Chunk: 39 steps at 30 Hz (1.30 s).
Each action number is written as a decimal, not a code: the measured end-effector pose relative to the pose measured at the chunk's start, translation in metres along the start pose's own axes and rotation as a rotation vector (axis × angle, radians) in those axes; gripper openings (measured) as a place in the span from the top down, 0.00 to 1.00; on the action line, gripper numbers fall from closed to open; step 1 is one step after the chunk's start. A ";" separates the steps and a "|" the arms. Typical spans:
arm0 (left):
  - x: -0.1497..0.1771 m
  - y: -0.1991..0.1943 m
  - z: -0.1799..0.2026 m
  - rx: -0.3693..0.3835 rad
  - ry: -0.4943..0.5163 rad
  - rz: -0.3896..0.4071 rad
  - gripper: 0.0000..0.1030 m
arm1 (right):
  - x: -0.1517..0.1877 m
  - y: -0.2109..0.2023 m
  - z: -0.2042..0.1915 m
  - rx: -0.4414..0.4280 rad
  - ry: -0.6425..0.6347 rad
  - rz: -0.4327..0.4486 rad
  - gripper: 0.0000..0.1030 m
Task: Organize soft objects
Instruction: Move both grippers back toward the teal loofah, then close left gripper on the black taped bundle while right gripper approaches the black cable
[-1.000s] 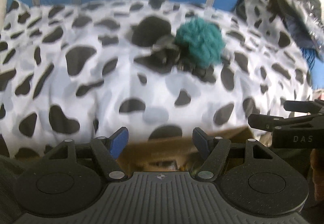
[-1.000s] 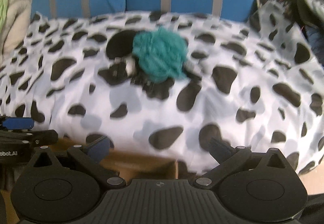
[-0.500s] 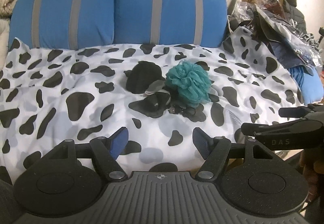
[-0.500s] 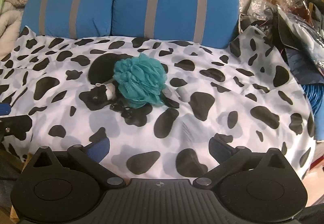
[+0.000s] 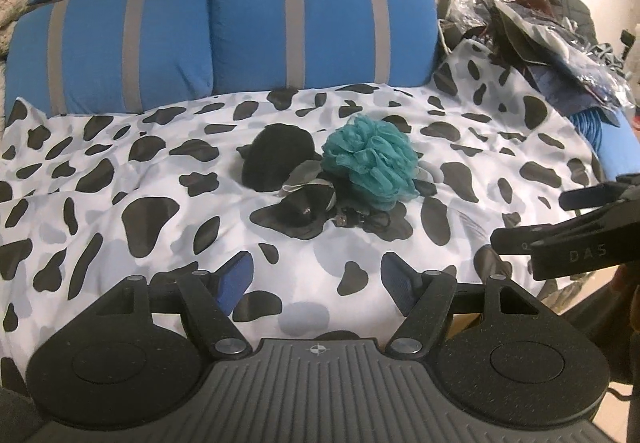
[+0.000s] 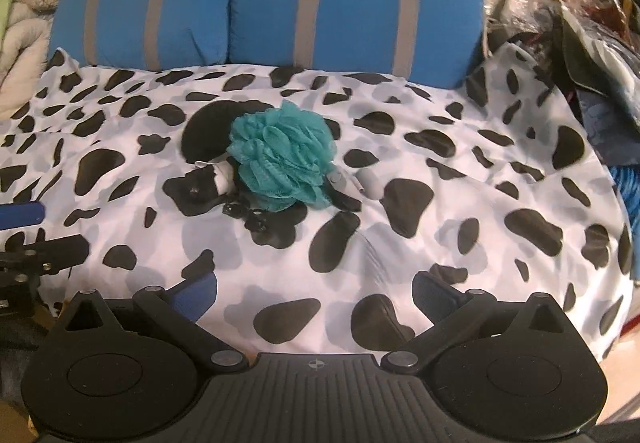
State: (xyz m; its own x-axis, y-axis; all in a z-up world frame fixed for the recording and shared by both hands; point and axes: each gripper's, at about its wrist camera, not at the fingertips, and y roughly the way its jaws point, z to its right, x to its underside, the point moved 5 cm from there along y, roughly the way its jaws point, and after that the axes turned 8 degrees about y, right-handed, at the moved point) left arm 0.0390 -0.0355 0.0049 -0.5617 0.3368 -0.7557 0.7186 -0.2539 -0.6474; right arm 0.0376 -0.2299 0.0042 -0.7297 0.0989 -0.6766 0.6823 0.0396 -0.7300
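Both my tongs hover over the near edge of the sheet (image 5: 120, 179), nothing in either. Left tong (image 5: 316, 279) jaws apart, just opened a touch wider. Right tong (image 6: 316, 291) jaws spread wide. Loofah (image 5: 370, 161) sits mid-sheet, touching a small black pile (image 5: 296, 199) on its left side. Pillows (image 5: 304, 23) behind, clutter (image 5: 560, 43) at right.

Both cameras have drawn back and tipped up from the cow-print sheet (image 5: 120, 179), so the teal bath pouf (image 5: 370, 163) sits smaller toward twelve o'clock, blue striped pillows (image 5: 320, 27) now show whole, and the empty left gripper (image 5: 316, 283) has just been opening slightly.
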 end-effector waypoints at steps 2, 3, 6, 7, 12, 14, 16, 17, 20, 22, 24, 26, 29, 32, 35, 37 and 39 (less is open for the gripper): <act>0.000 0.003 0.001 0.006 0.010 -0.002 0.26 | -0.001 0.001 0.000 -0.008 0.002 0.000 0.00; 0.000 0.005 0.002 0.009 0.019 -0.002 0.24 | -0.001 0.002 0.001 -0.008 0.004 -0.004 0.00; -0.002 0.012 0.005 0.003 0.050 -0.008 0.23 | -0.003 0.006 0.001 -0.004 0.005 -0.001 0.00; -0.002 0.014 0.005 -0.006 0.067 -0.010 0.23 | -0.004 0.008 0.001 0.002 0.003 0.007 0.00; -0.009 0.029 0.005 0.010 0.131 -0.016 0.23 | -0.011 0.021 0.002 0.107 -0.047 0.056 0.00; -0.012 0.036 0.003 0.016 0.151 -0.016 0.23 | -0.014 0.028 0.002 0.120 -0.069 0.054 0.00; -0.015 0.043 0.000 0.019 0.161 -0.019 0.23 | -0.017 0.031 0.002 0.097 -0.072 0.055 0.00; -0.016 0.047 -0.002 0.021 0.166 -0.024 0.23 | -0.018 0.032 0.002 0.077 -0.069 0.055 0.00; -0.017 0.060 -0.008 0.022 0.171 -0.044 0.23 | -0.022 0.037 0.001 0.044 -0.084 0.034 0.00; -0.019 0.068 -0.011 0.030 0.165 -0.058 0.23 | -0.024 0.042 0.002 0.030 -0.085 0.012 0.00; -0.021 0.076 -0.015 0.049 0.151 -0.063 0.23 | -0.026 0.046 0.004 -0.013 -0.062 -0.008 0.00; -0.024 0.083 -0.018 0.058 0.146 -0.060 0.23 | -0.029 0.050 0.007 -0.053 -0.030 -0.022 0.00; -0.027 0.095 -0.020 0.059 0.166 -0.062 0.23 | -0.034 0.057 0.011 -0.085 -0.004 -0.040 0.00; -0.027 0.110 -0.021 0.068 0.189 -0.079 0.23 | -0.038 0.065 0.012 -0.098 -0.015 -0.045 0.00; -0.028 0.121 -0.022 0.086 0.205 -0.084 0.24 | -0.043 0.071 0.014 -0.110 -0.009 -0.041 0.00; -0.030 0.128 -0.020 0.094 0.232 -0.086 0.24 | -0.047 0.073 0.017 -0.119 0.003 -0.039 0.00; -0.030 0.136 -0.019 0.109 0.256 -0.093 0.24 | -0.051 0.076 0.018 -0.139 0.015 -0.039 0.00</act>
State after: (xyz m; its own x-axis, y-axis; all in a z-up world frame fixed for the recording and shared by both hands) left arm 0.1613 -0.0631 -0.0586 -0.4916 0.5772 -0.6520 0.6129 -0.3025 -0.7299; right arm 0.1255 -0.2502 -0.0182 -0.7555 0.1099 -0.6459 0.6542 0.1811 -0.7343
